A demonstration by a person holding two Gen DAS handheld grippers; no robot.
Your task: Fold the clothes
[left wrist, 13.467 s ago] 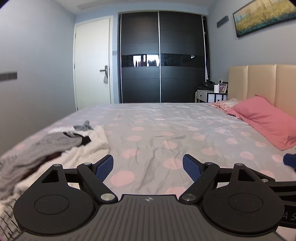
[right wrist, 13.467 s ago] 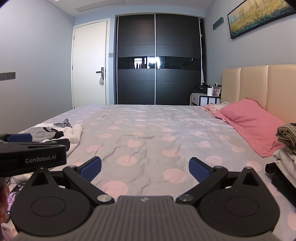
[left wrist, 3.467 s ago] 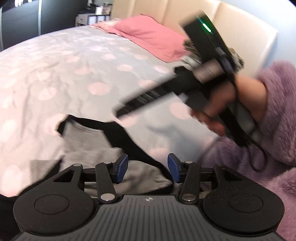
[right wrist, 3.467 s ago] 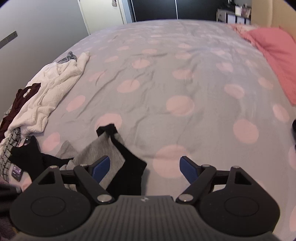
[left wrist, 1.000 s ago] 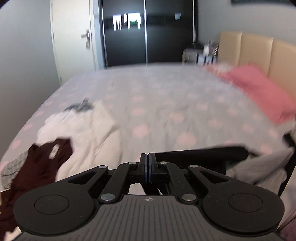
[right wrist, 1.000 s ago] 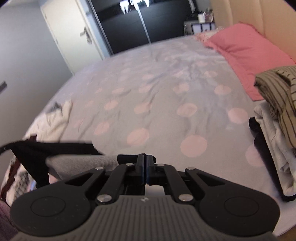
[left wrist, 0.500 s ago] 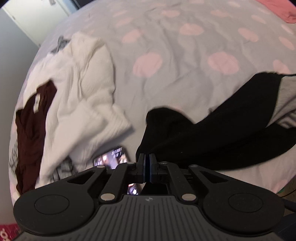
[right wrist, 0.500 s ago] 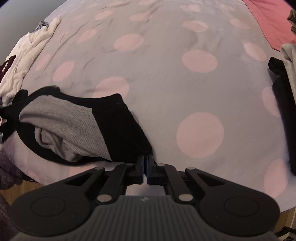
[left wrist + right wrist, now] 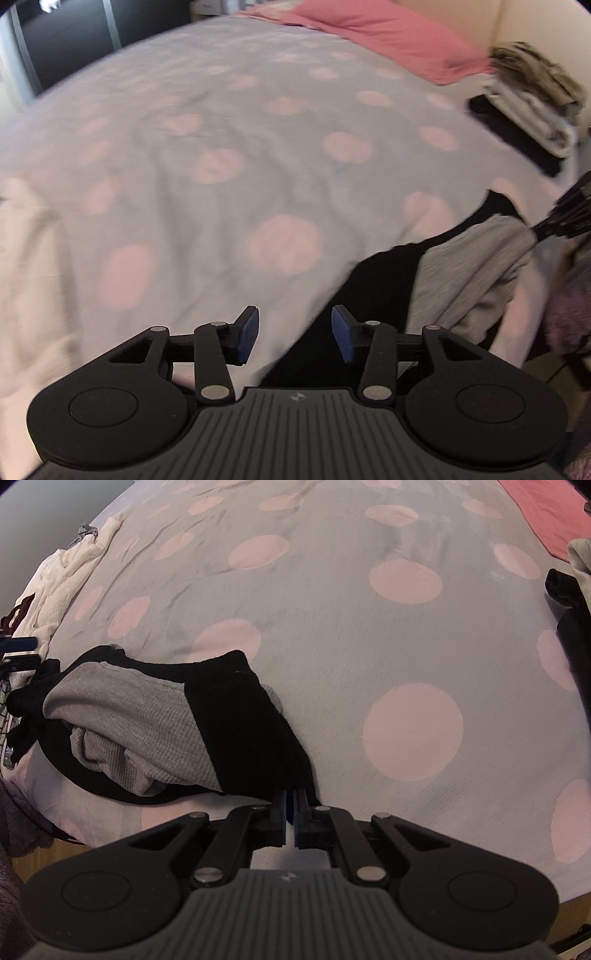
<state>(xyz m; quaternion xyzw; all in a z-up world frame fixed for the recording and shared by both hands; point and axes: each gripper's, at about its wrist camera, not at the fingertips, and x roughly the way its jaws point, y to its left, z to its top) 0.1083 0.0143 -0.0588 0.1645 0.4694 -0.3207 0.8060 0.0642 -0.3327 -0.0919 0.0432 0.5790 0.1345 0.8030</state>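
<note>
**Left jaws let go as the garment is laid on the bed**

The grey-and-black garment [image 9: 155, 731] now lies bunched on the near edge of the bed [image 9: 332, 609], spread only partly, with a black panel running toward the right gripper [image 9: 290, 812]. That gripper's jaws are pressed nearly together on the black hem at the garment's near right corner. The left gripper [image 9: 293, 334] has jaws about half apart and opening; in the left wrist view the black cloth lies just beyond and below them, but the blue pads do not press on it.

A second ago both grippers were clamped shut and the garment hung stretched between them above the bed, with the door and wardrobe in view. Half a second ago the cloth was already down and the left jaws were still closed on it. Since then the left one has released its corner and its camera has swung away from the white clothes toward the pink pillow [image 9: 388, 40] and the folded stack [image 9: 532, 103] beyond the garment.

As I read it, the laying-out step is ending: the garment is down but rumpled, with grey fabric folded over itself, so smoothing it flat probably comes before any fold.
</note>
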